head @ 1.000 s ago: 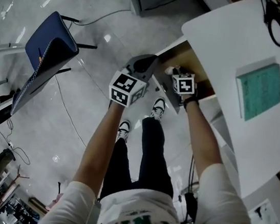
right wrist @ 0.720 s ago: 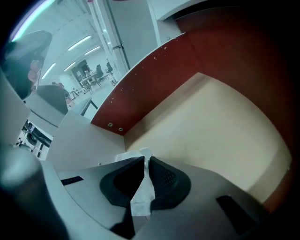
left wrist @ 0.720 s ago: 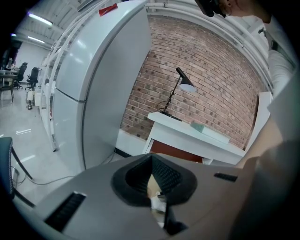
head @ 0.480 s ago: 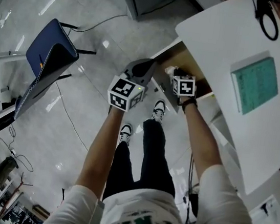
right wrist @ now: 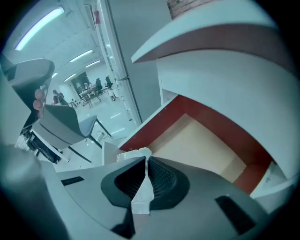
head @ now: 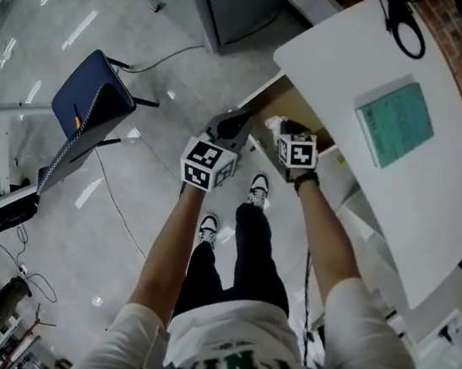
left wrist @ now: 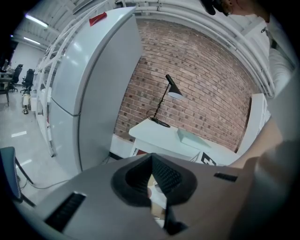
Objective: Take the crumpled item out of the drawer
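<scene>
Crumpled item (right wrist: 142, 193), pinched in just-closed right claw (right wrist: 146, 163), lengthwise along jaws

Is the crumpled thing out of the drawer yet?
Nearly. Done: the drawer is open, and the right hand-held gripper has just closed its jaws on the crumpled paper. In hand: the paper is pinched and held above the drawer floor, over the opening. Left: carry it clear of the drawer.
</scene>
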Demonstrator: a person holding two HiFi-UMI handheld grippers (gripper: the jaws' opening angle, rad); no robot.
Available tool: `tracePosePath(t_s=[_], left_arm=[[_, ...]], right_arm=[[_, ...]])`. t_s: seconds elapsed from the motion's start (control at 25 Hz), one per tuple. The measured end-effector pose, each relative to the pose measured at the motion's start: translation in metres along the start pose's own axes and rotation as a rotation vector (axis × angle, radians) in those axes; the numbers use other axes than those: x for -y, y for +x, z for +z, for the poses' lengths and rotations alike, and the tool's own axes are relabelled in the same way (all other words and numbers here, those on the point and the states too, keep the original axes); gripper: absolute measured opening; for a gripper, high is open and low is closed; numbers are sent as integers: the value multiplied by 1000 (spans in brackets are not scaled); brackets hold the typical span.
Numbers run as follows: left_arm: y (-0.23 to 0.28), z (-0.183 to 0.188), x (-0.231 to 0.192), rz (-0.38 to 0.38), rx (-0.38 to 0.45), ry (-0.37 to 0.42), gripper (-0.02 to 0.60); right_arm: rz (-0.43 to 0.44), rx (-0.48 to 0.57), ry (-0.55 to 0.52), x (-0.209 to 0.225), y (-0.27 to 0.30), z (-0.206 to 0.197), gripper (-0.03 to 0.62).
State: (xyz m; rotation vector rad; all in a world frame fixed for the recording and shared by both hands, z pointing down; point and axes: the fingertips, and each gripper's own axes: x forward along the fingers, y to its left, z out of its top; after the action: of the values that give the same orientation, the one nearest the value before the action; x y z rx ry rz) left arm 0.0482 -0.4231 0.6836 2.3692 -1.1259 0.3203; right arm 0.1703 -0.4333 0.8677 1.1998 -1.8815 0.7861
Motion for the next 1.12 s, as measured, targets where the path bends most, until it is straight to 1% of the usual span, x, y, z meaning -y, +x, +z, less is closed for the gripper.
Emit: tracePosePath(t_s=[0.32, 0.48, 0.68, 0.8, 0.92, 1.12], left_arm=[[-52, 38, 28, -18, 57, 50, -5], [-83, 53, 42, -28, 78, 77, -5], [-106, 73, 72, -35, 91, 93, -5], [-125, 77, 91, -42, 93, 132, -5], [-144, 84, 107, -44, 106, 175, -5], [-176, 99, 128, -43, 146, 192, -5]], right_arm=[[-47, 99, 35, -20, -79, 16, 20], [-67, 158, 97, -30, -123, 21, 20], [-102, 246, 161, -20, -185, 29, 20], [-133, 298, 164, -23, -221, 27, 20], [-167, 369, 159, -27, -257, 31, 20], [-226, 515, 149, -36, -331, 40, 20]])
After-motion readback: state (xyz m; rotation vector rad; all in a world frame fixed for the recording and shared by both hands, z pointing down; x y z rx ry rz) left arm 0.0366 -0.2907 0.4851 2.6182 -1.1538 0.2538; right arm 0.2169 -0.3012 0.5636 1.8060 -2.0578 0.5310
